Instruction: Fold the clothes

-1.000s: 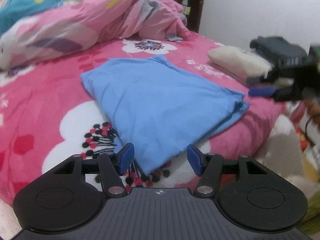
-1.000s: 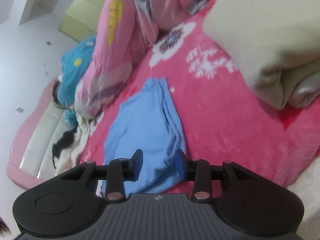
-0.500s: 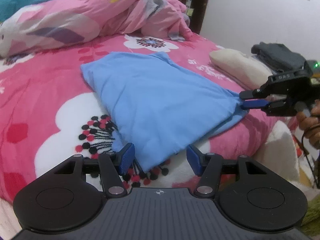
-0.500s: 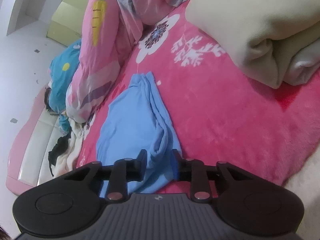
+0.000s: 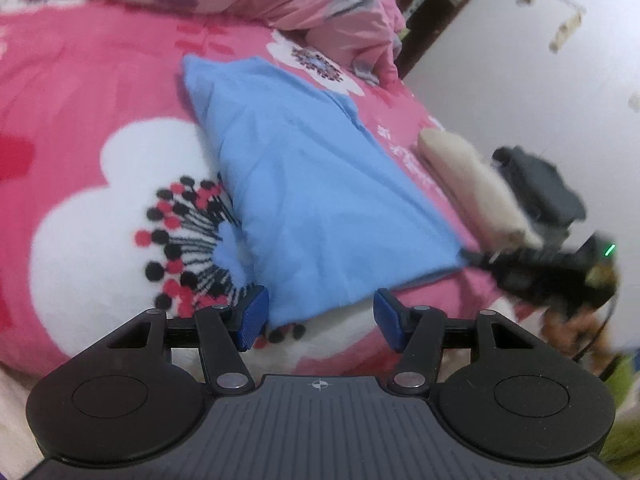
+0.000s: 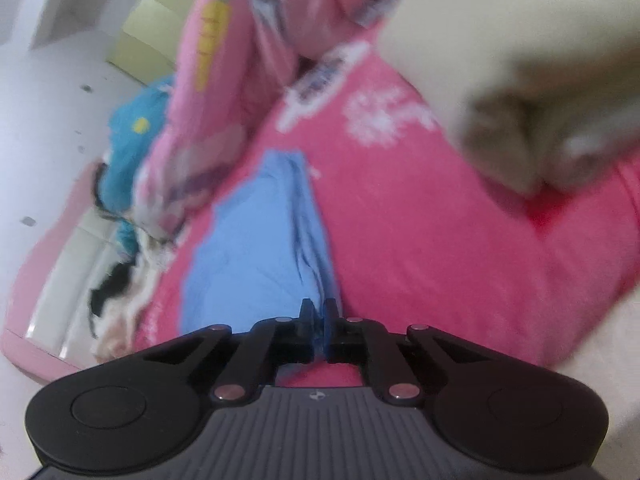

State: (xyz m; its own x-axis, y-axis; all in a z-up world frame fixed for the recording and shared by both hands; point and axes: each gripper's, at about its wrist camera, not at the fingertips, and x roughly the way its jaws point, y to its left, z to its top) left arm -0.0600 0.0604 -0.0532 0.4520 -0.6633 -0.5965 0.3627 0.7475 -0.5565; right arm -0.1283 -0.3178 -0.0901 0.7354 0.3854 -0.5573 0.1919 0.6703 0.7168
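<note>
Right gripper (image 6: 319, 312) now clamped on blue garment (image 5: 320, 204) corner, angled downward, left gripper (image 5: 320, 317) rolled, jaws apart around near corner.

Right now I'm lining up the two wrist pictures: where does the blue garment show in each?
Left wrist: blue garment fills the centre, its near corner between the open left gripper pads.
Right wrist: blue garment lies left of centre, its near edge pinched in the right gripper.
Shared landmark: the folded cream cloth, to the right in both.
</note>
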